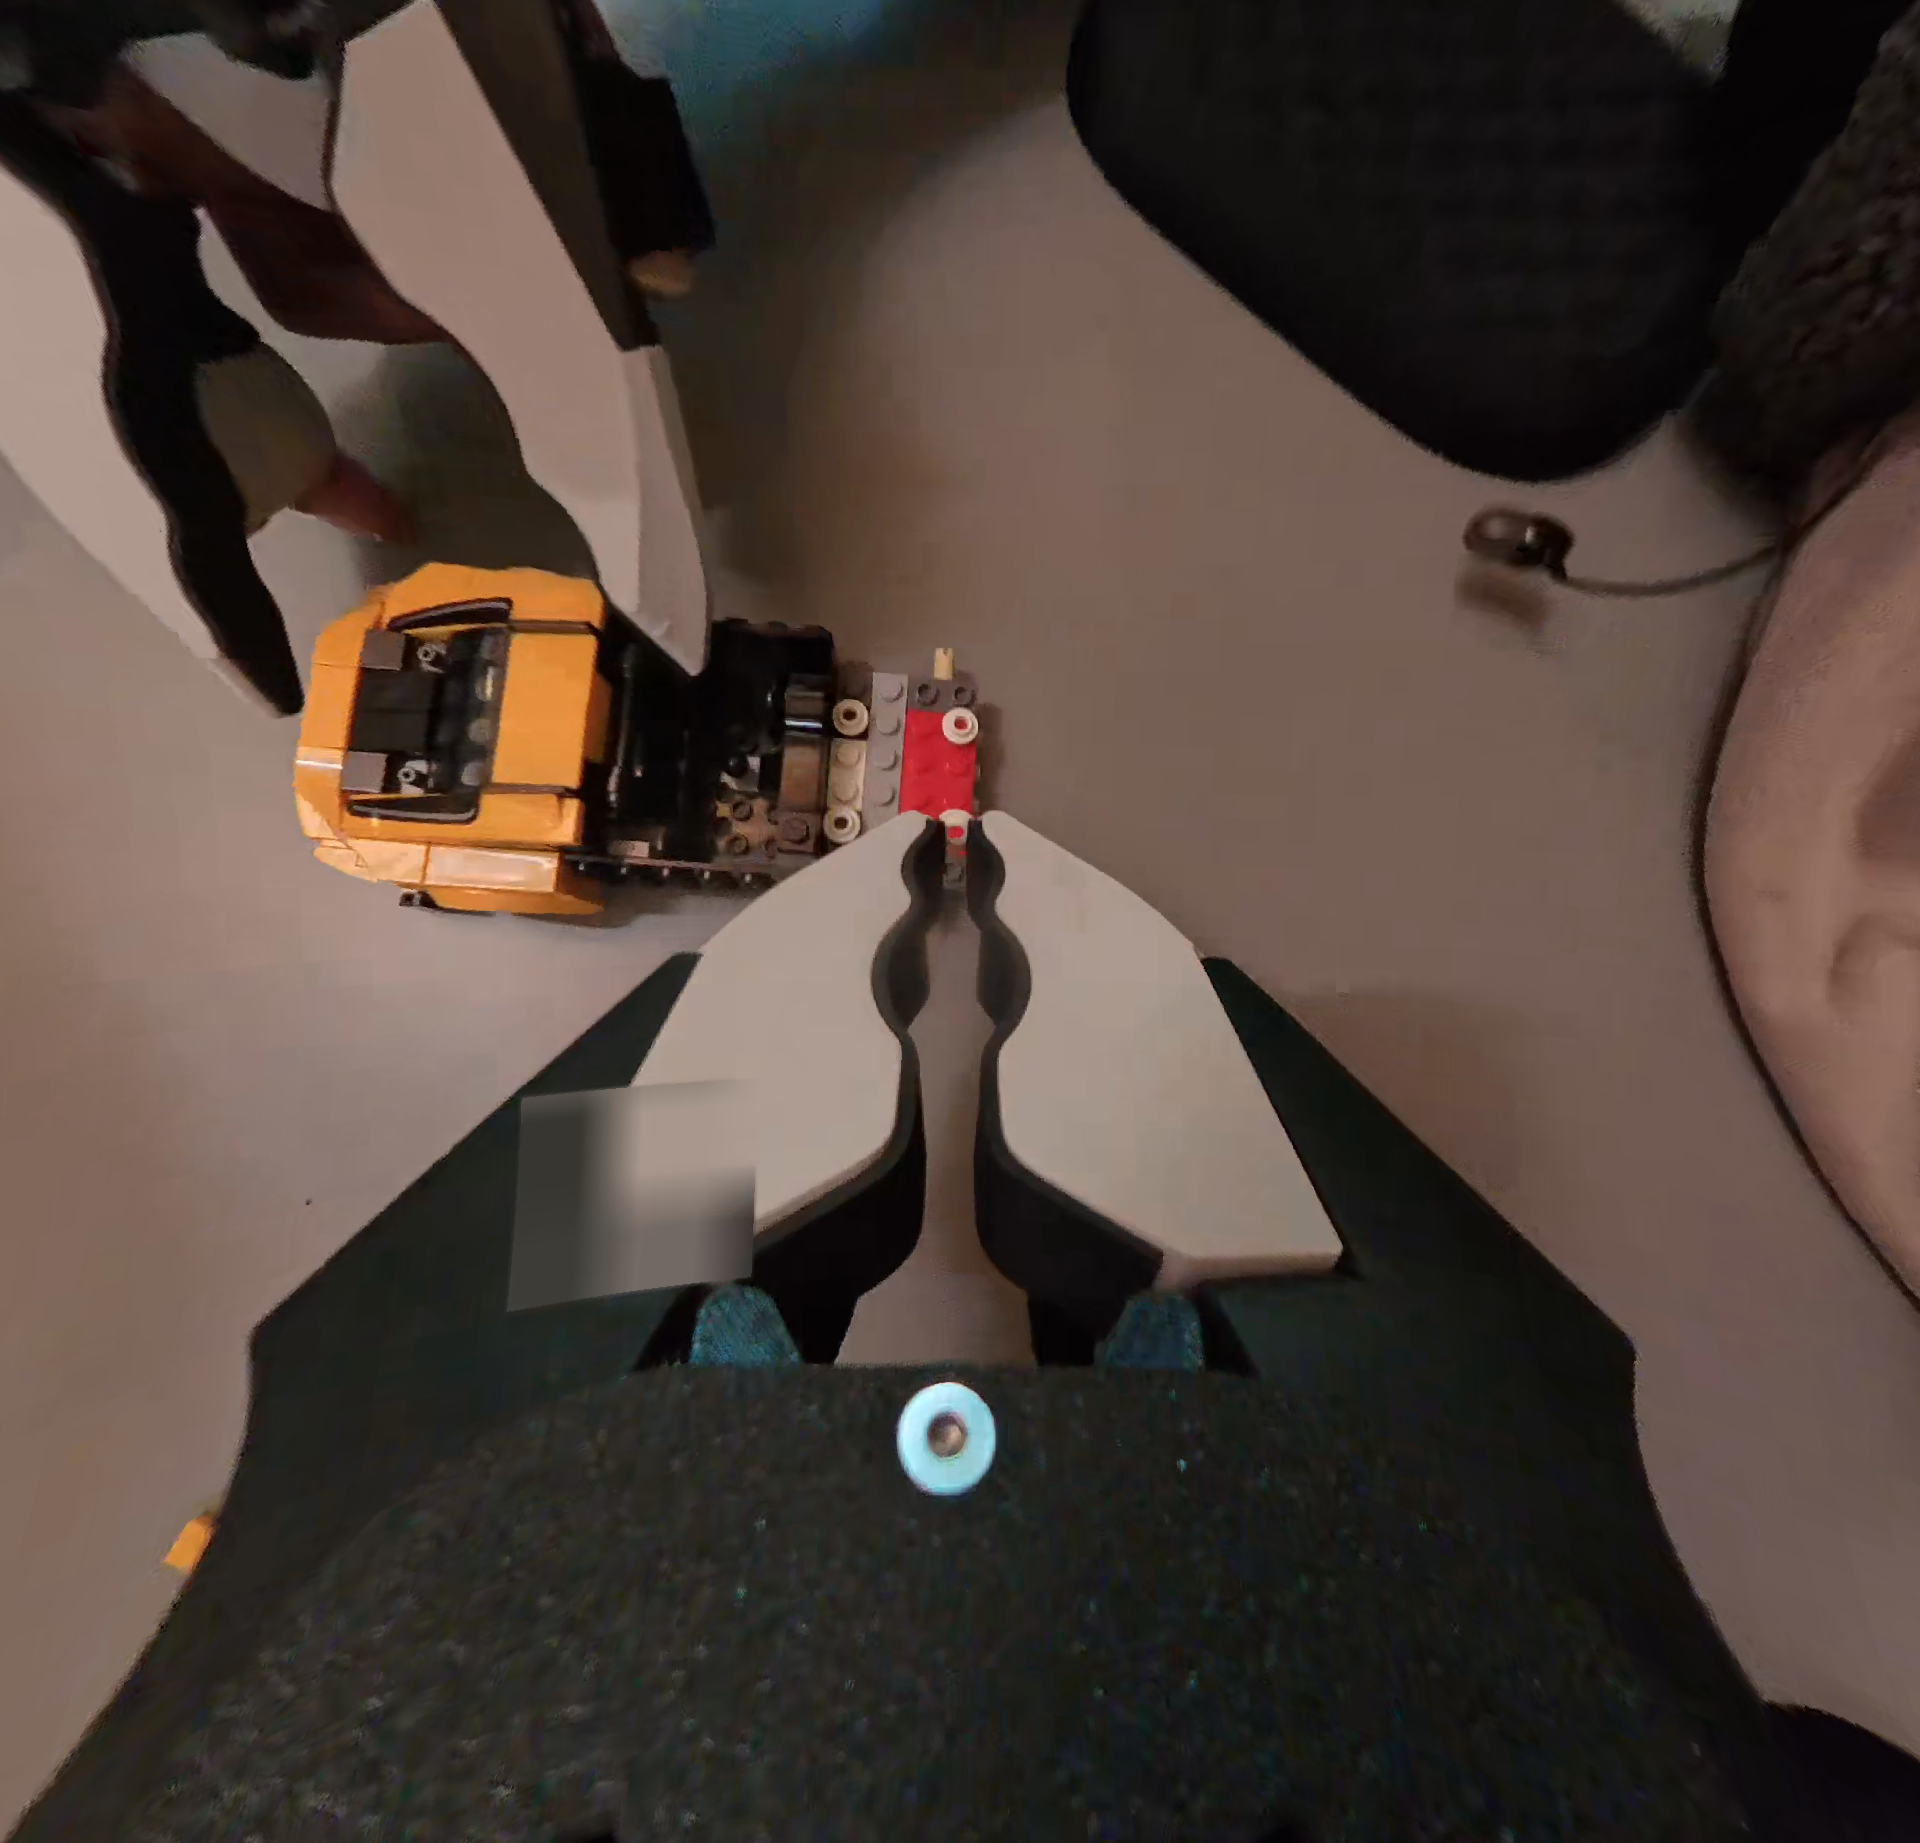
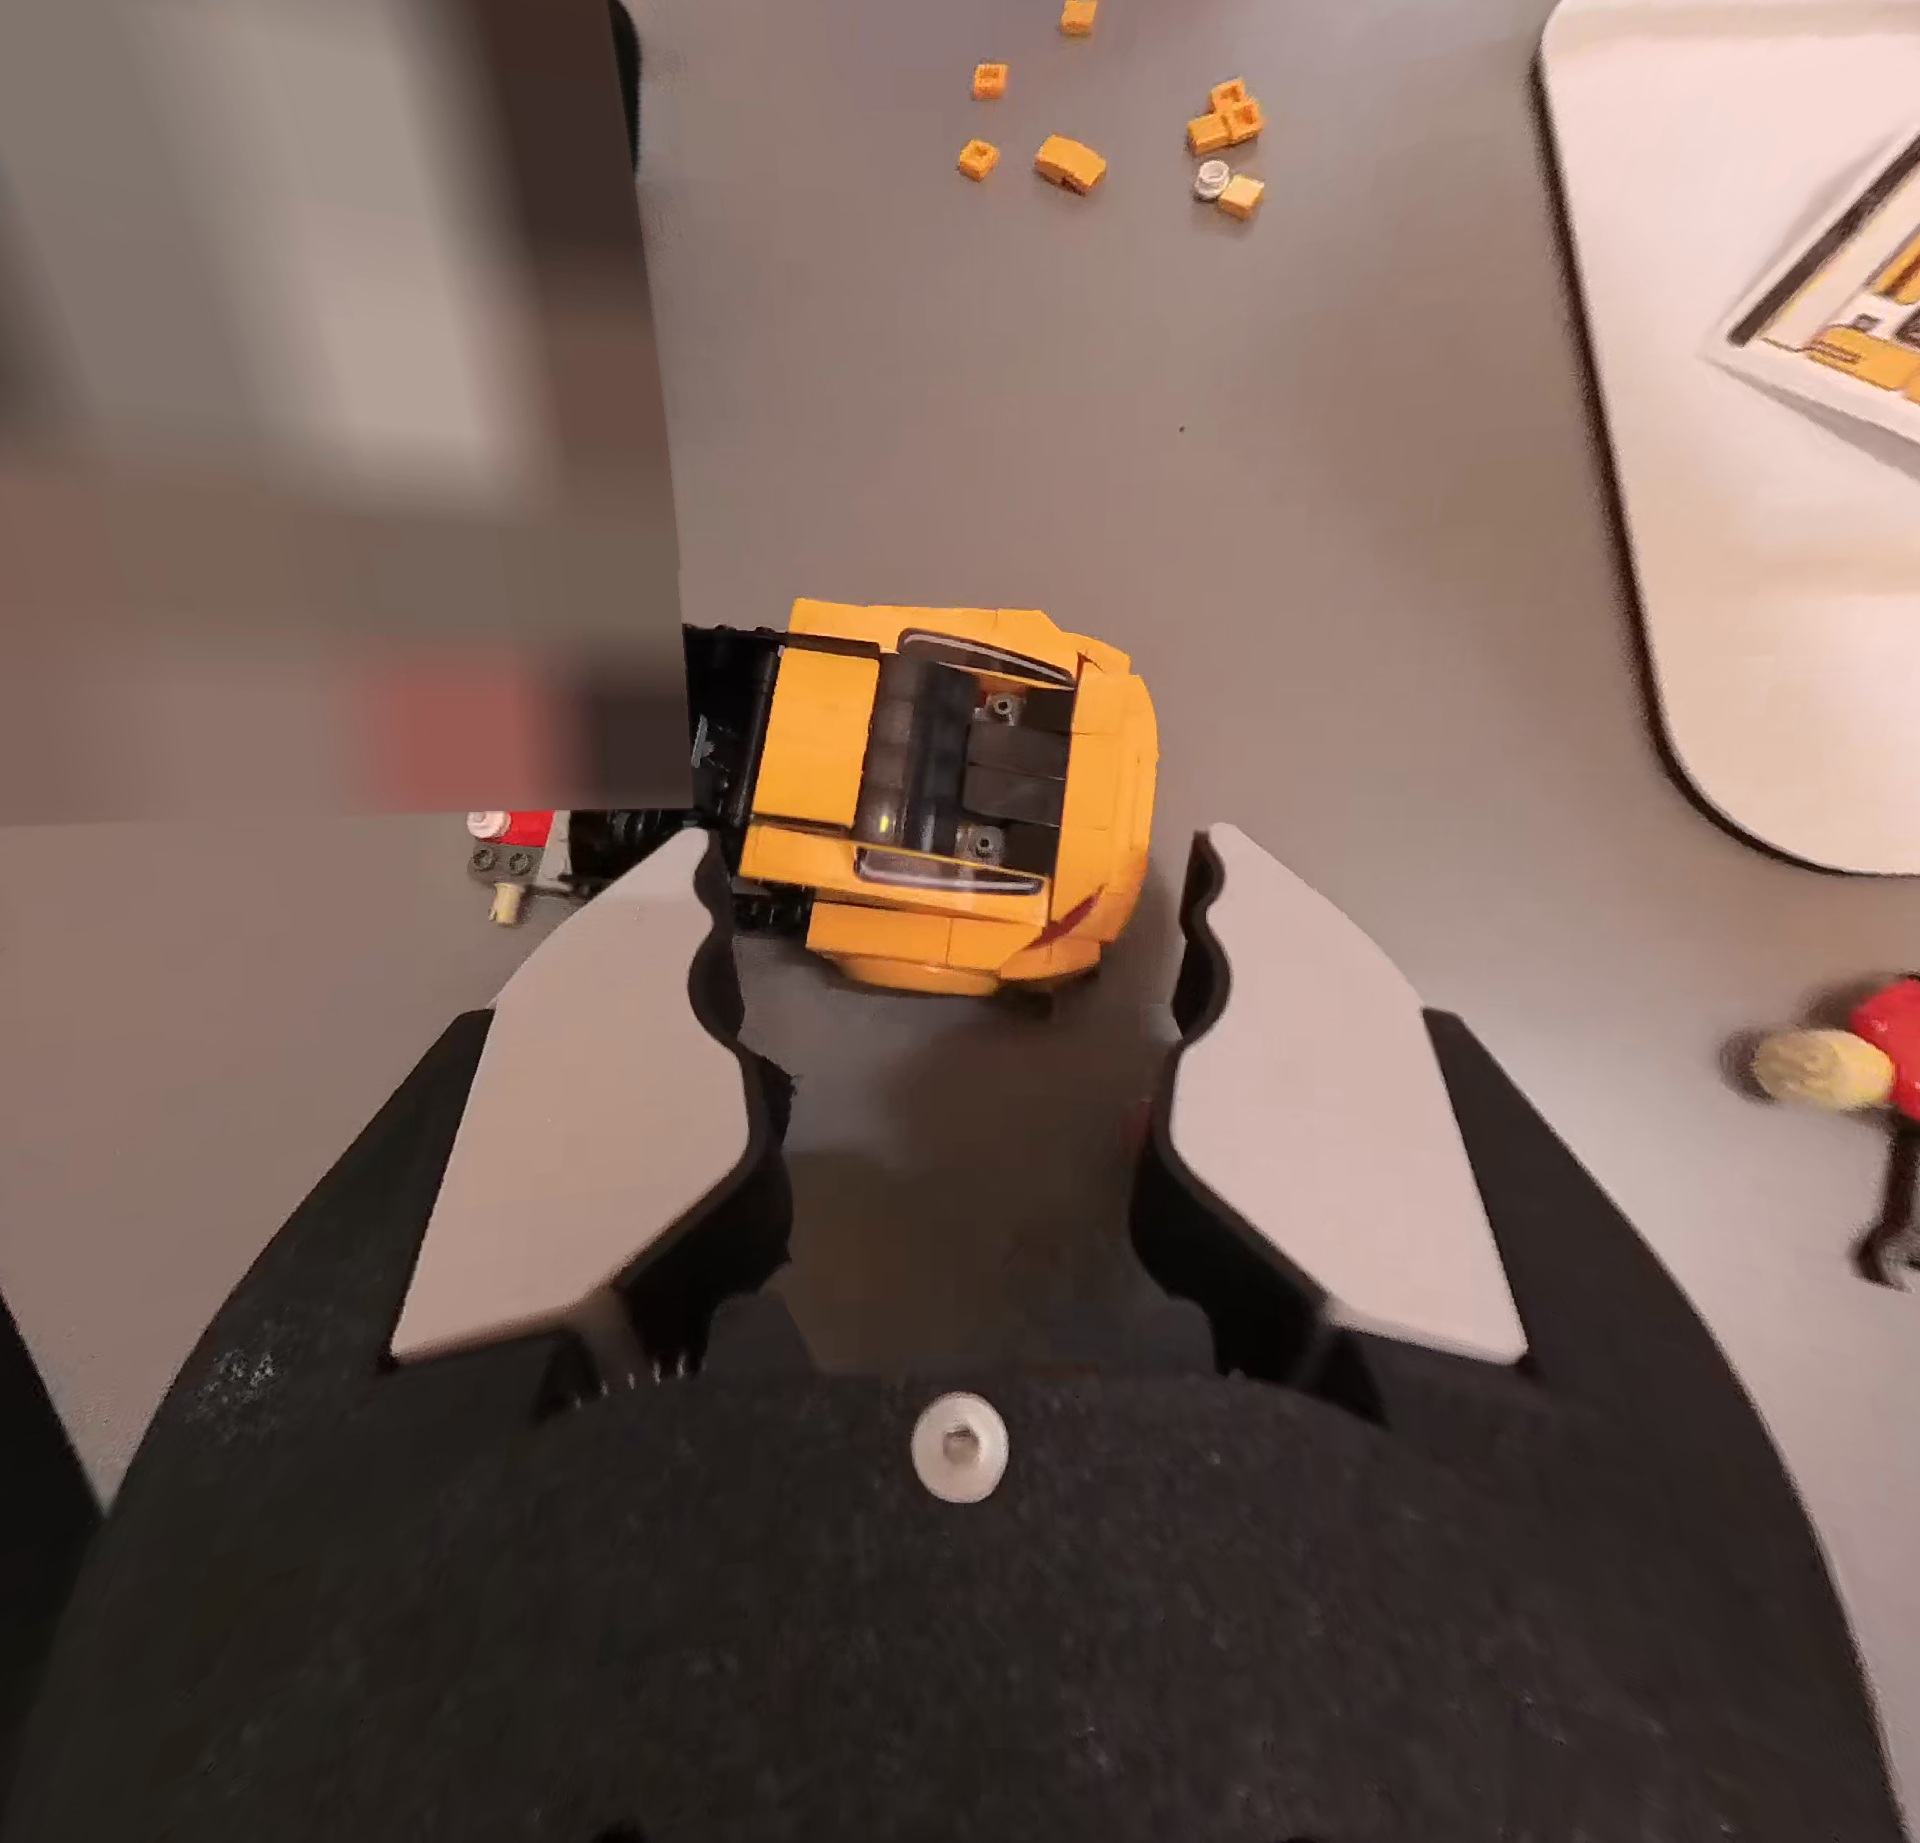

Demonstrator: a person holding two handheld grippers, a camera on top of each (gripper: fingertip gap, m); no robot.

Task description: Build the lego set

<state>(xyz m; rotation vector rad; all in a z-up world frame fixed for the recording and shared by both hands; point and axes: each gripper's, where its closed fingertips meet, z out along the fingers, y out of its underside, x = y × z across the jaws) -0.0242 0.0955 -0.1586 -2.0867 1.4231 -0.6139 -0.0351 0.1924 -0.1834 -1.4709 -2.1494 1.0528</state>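
Observation:
A yellow and black brick car (image 1: 457,733) lies on the grey table (image 1: 1195,754), with a bare chassis end of grey, tan and red plates (image 1: 940,765). My left gripper (image 1: 951,837) is shut on the near edge of that chassis end, its tips pinching beside a white round stud (image 1: 956,829). My right gripper (image 2: 956,843) is open wide. The car's yellow body (image 2: 935,796) lies just ahead between its fingers, which do not press on it. In the left wrist view one right finger (image 1: 623,443) reaches down to the car's black middle.
Several loose yellow bricks (image 2: 1070,162) and a small round stud (image 2: 1210,178) lie farther back. A white tray (image 2: 1714,546) with a printed booklet (image 2: 1849,339) is at the right. A red and tan toy figure (image 2: 1860,1061) lies at the right edge. A black chair seat (image 1: 1403,183) stands beyond the table.

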